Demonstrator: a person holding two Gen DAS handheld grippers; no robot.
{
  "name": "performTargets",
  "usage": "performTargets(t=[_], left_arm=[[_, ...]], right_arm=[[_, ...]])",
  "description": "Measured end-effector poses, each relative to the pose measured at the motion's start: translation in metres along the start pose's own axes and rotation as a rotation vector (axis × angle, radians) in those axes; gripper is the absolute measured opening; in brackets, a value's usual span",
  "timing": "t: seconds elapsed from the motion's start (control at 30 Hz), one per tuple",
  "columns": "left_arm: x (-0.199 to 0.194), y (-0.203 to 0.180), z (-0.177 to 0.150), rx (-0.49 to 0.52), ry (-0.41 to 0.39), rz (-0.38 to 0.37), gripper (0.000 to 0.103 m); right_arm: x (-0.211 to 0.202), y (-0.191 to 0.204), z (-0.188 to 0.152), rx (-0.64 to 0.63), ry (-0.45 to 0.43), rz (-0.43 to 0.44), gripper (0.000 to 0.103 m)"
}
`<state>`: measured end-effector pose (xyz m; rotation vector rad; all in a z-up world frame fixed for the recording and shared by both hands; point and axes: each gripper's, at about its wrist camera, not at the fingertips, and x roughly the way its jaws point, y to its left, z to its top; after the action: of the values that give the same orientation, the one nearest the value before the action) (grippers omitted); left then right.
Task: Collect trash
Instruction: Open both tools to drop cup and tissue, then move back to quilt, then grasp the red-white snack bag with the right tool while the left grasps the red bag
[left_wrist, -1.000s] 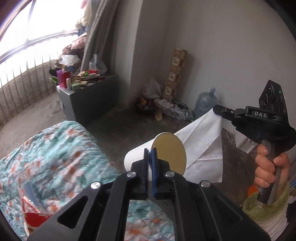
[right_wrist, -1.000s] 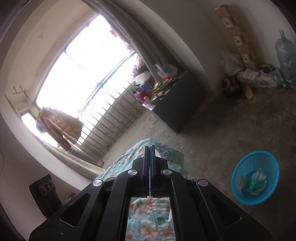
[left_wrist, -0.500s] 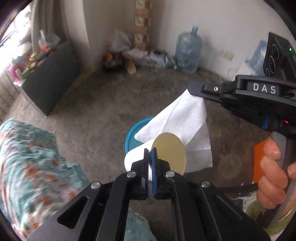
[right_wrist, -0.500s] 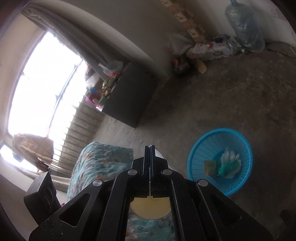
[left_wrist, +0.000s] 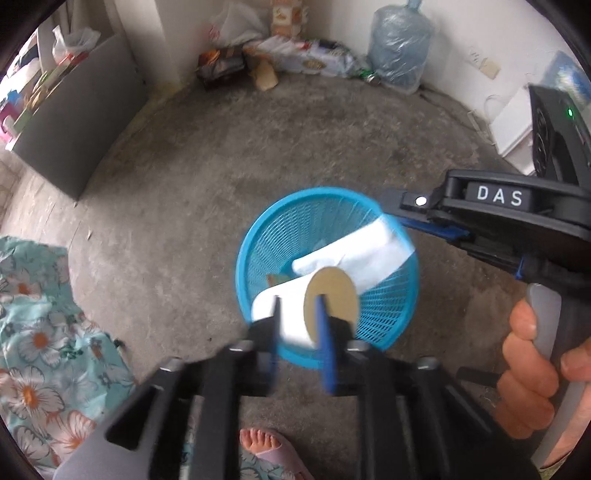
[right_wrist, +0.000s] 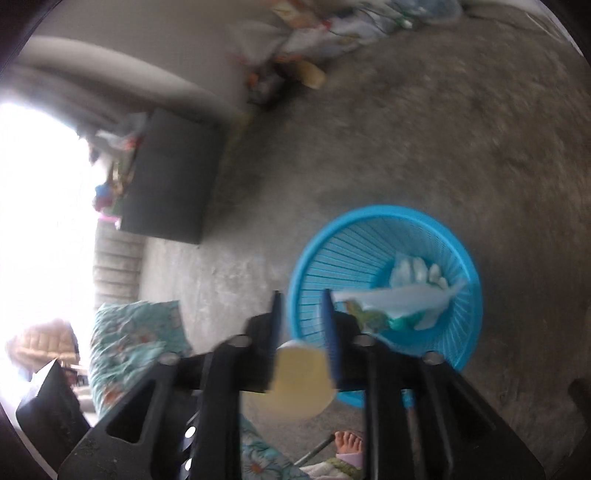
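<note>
I hold both claws over the blue mesh basket (left_wrist: 255, 243) on the concrete floor (left_wrist: 177, 192) so that whatever I let go drops straight in, not beside it. My left claw (left_wrist: 297, 325) has its fingers spread apart, and the white paper cup (left_wrist: 291, 317) lies between them on its side with its tan bottom disc toward the camera; the blur keeps me from saying whether the pads touch it at all, but I judge it released and about to fall. It hangs just above the basket's near rim.

My right claw (right_wrist: 301, 325) is likewise parted. The white tissue (right_wrist: 402, 297) is beside its right finger, stretched out over the basket mouth, and I cannot tell if a corner is caught on that finger. In the left view the same tissue (left_wrist: 365, 251) trails from the claw's tip down into the basket.

Some crumpled trash (right_wrist: 417, 269) already lies at the bottom. The floral bedcover (left_wrist: 33, 332) is well apart at the left, and my bare toes (left_wrist: 258, 439) are near the basket.
</note>
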<state>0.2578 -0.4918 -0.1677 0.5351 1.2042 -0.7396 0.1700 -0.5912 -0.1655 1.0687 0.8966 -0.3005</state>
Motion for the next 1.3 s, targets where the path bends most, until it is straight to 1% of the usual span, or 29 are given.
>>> performTargets(t=[0.03, 0.07, 0.1, 0.13, 0.2, 0.23, 0.3, 0.37, 0.47, 0.53, 0.57, 0.63, 0.77, 0.83, 0.87, 0.93, 1.0, 1.13, 1.2, 1.3], left_arm=[[-0.003, 0.001, 0.0, 0.001, -0.012, 0.009, 0.027], [-0.006, 0.001, 0.0, 0.004, -0.023, 0.015, 0.033], [-0.009, 0.001, 0.0, 0.007, -0.034, 0.027, 0.037], [-0.013, 0.002, 0.001, 0.007, -0.045, 0.041, 0.045], [-0.024, 0.004, 0.001, 0.0, -0.074, 0.063, 0.049], [-0.031, 0.004, 0.001, -0.006, -0.085, 0.065, 0.05], [-0.051, 0.005, 0.0, -0.023, -0.112, 0.057, 0.056], [-0.076, 0.007, -0.003, -0.04, -0.149, 0.047, 0.058], [-0.116, 0.011, -0.011, -0.046, -0.182, 0.042, 0.065], [-0.147, 0.015, -0.021, -0.037, -0.216, 0.028, 0.068], [-0.168, 0.018, -0.03, -0.026, -0.241, 0.029, 0.07], [-0.198, 0.023, -0.045, -0.006, -0.28, 0.043, 0.074], [-0.265, 0.043, -0.094, 0.0, -0.395, 0.075, 0.083], [-0.293, 0.05, -0.125, 0.014, -0.463, 0.101, 0.086], [-0.308, 0.056, -0.146, 0.018, -0.495, 0.122, 0.087], [-0.327, 0.068, -0.18, 0.003, -0.529, 0.154, 0.088], [-0.344, 0.083, -0.209, -0.026, -0.544, 0.168, 0.088], [-0.378, 0.125, -0.271, -0.139, -0.569, 0.22, 0.088], [-0.398, 0.152, -0.302, -0.227, -0.59, 0.275, 0.088], [-0.42, 0.191, -0.349, -0.366, -0.608, 0.329, 0.088]], right_arm=[[0.0, -0.004, -0.001, 0.014, 0.0, -0.006, 0.036], [-0.001, -0.007, -0.002, 0.019, -0.002, -0.003, 0.037], [-0.003, -0.008, -0.003, 0.019, -0.003, -0.003, 0.041], [-0.007, -0.007, -0.006, 0.017, -0.006, -0.006, 0.044], [-0.012, -0.004, -0.01, 0.012, -0.012, -0.012, 0.045], [-0.018, -0.002, -0.013, 0.009, -0.016, -0.01, 0.046], [-0.028, 0.0, -0.019, 0.013, -0.032, 0.003, 0.05], [-0.035, 0.001, -0.024, 0.022, -0.056, 0.021, 0.053], [-0.057, 0.014, -0.04, 0.027, -0.104, 0.057, 0.06], [-0.076, 0.026, -0.055, 0.027, -0.138, 0.093, 0.065], [-0.083, 0.032, -0.062, 0.026, -0.147, 0.112, 0.066], [-0.099, 0.046, -0.077, 0.007, -0.158, 0.156, 0.068], [-0.124, 0.08, -0.107, -0.079, -0.164, 0.205, 0.071], [-0.134, 0.1, -0.123, -0.131, -0.159, 0.238, 0.074], [-0.137, 0.11, -0.13, -0.156, -0.151, 0.253, 0.075], [-0.142, 0.13, -0.146, -0.211, -0.131, 0.273, 0.075], [-0.142, 0.151, -0.164, -0.27, -0.1, 0.296, 0.076], [-0.138, 0.191, -0.205, -0.405, -0.008, 0.322, 0.077], [-0.137, 0.208, -0.224, -0.464, 0.042, 0.333, 0.077], [-0.136, 0.235, -0.251, -0.565, 0.109, 0.352, 0.077]])
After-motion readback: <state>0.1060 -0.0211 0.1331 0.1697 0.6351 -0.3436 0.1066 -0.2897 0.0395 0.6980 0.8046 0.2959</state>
